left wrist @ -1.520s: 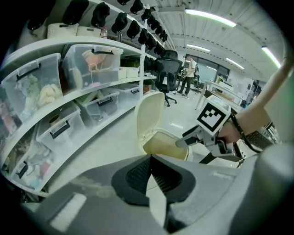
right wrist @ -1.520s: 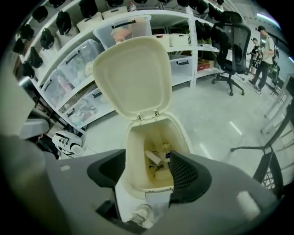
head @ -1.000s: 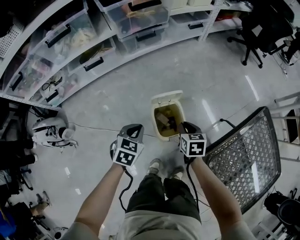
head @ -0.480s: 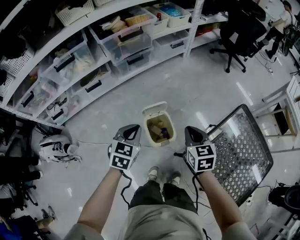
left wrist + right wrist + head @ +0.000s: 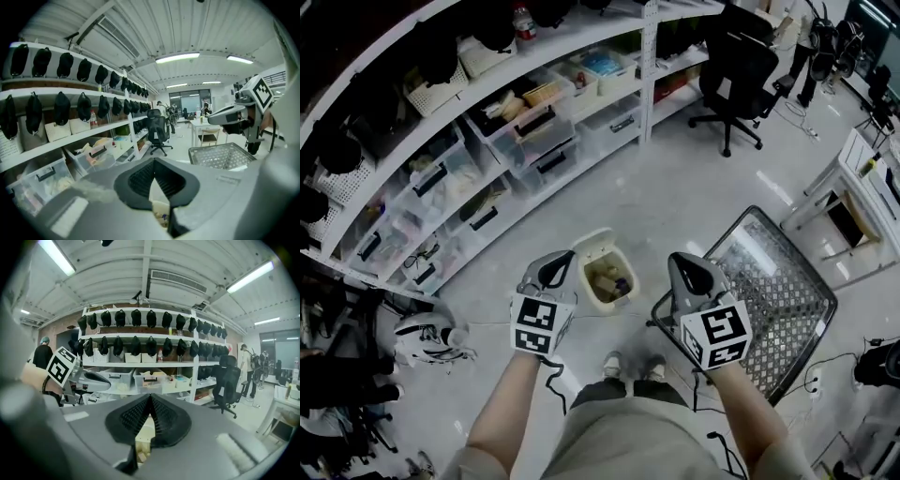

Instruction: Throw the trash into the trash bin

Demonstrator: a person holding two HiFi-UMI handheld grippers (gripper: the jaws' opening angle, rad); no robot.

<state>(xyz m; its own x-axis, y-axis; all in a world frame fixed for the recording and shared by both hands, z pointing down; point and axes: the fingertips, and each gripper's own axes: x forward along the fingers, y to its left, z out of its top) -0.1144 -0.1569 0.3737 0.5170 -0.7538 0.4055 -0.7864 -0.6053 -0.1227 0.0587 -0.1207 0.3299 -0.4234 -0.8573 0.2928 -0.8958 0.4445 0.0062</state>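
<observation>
The cream trash bin (image 5: 598, 281) stands on the grey floor with its lid (image 5: 587, 246) flipped up; several bits of trash lie inside. Both grippers hang high above the floor on either side of it. My left gripper (image 5: 560, 259) is left of the bin, its pads closed together with nothing between them. My right gripper (image 5: 680, 260) is right of the bin, also shut and empty. In the left gripper view the pads (image 5: 165, 180) meet at the tip and the bin (image 5: 161, 209) shows below them. The right gripper view shows the same, with the bin (image 5: 141, 446) under the closed pads (image 5: 161, 420).
A wire mesh cart (image 5: 778, 305) stands right beside my right gripper. Shelves with clear storage boxes (image 5: 525, 127) run along the far wall. A black office chair (image 5: 733, 70) is at the back, a white device (image 5: 427, 339) lies on the floor at left, and the person's shoes (image 5: 630, 364) are just behind the bin.
Both grippers have risen well away from the bin; the right one was at the bin's rim a second ago. The bin now looks smaller and farther below.
</observation>
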